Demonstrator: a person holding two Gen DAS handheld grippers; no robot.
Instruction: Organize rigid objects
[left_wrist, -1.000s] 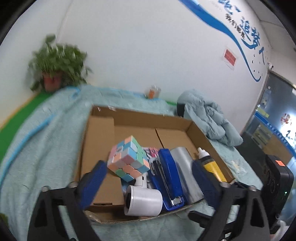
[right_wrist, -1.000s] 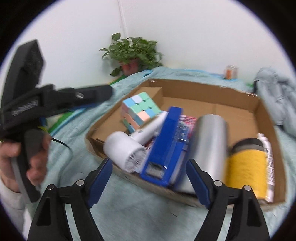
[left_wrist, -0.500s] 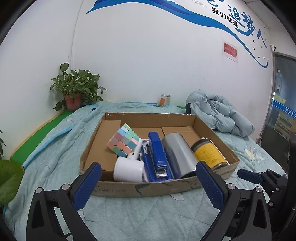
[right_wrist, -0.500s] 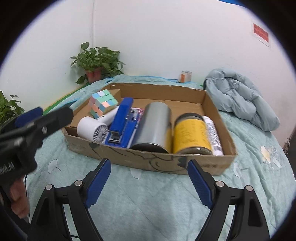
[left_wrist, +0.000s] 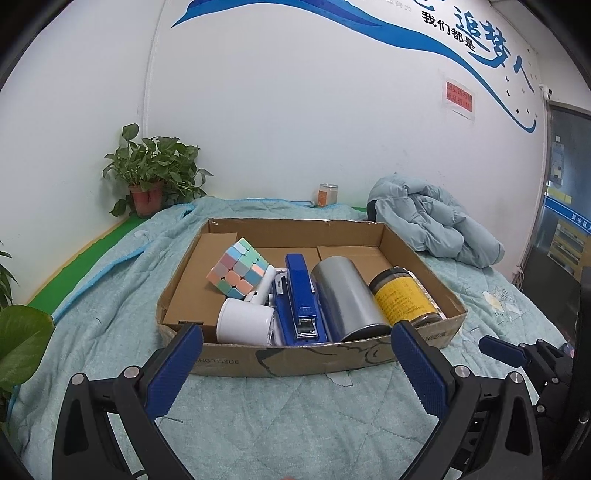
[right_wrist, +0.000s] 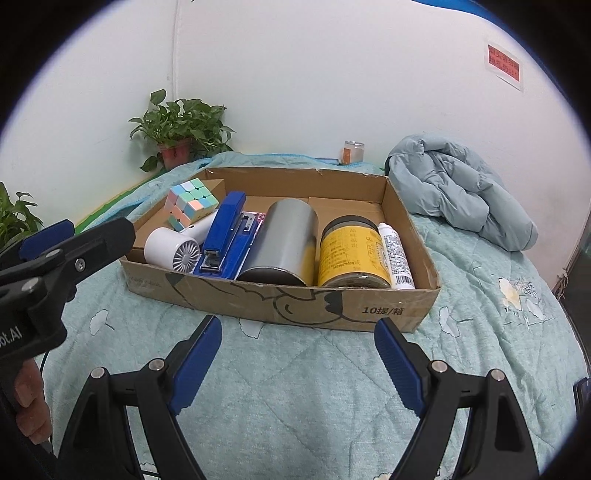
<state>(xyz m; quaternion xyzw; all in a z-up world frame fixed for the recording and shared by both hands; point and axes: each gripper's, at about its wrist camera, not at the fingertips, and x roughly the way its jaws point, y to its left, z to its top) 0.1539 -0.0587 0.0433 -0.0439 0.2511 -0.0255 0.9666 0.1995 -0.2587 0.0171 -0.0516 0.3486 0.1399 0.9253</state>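
Ahead of both sets of jaws, the cardboard box is now sitting farther off on the bed; left gripper and right gripper are hanging wide apart, empty, having backed away, suggesting its stapler and steel canister are already organized.

Lit evenly, soft overhead light, faint shadows. Sharp w/ no motion blur. Heavy fisheye bending at edges, black vignette corners. Mild glare on silver metal cylinder.
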